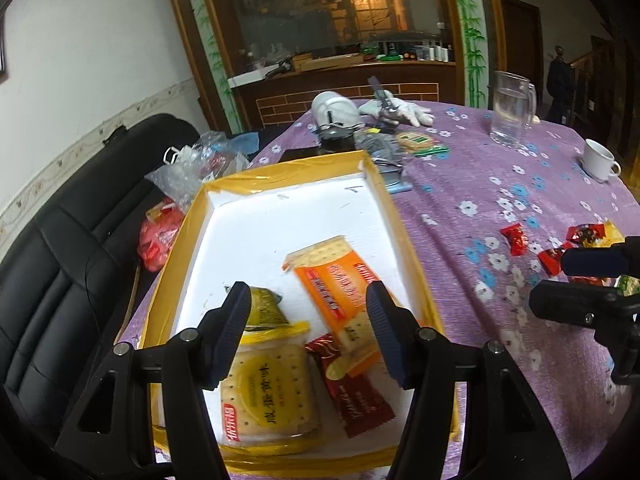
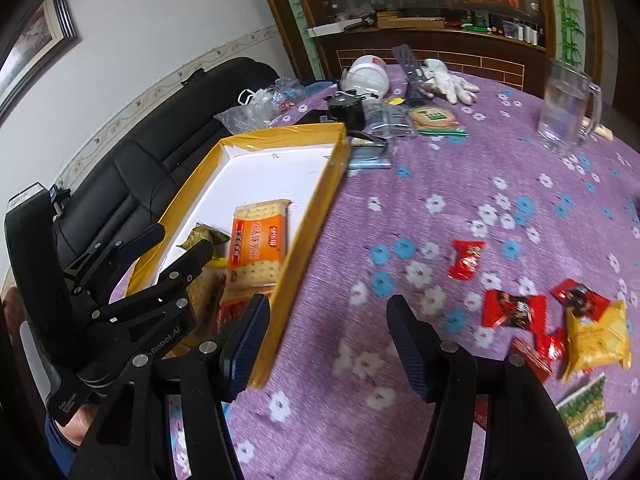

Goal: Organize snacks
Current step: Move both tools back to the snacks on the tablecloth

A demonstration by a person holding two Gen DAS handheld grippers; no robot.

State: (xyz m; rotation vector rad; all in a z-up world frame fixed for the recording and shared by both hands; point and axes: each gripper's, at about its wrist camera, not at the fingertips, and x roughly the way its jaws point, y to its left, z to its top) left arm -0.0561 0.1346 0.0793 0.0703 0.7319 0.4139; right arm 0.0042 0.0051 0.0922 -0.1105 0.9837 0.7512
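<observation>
Over the yellow-rimmed tray [image 1: 384, 188], the left gripper [image 1: 308, 336] hangs half-open and empty above cracker packs [image 1: 336, 284] already inside. Right of the tray, the right gripper [image 2: 328, 344] gapes empty; next it likely must reach the loose candies [image 2: 512, 310].

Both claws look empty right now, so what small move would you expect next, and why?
Probably the right gripper, open and empty over the purple flowered tablecloth, swings toward the loose red candy wrappers beside it. Several snacks already lie in the yellow-rimmed white tray, while these are still outside.
</observation>
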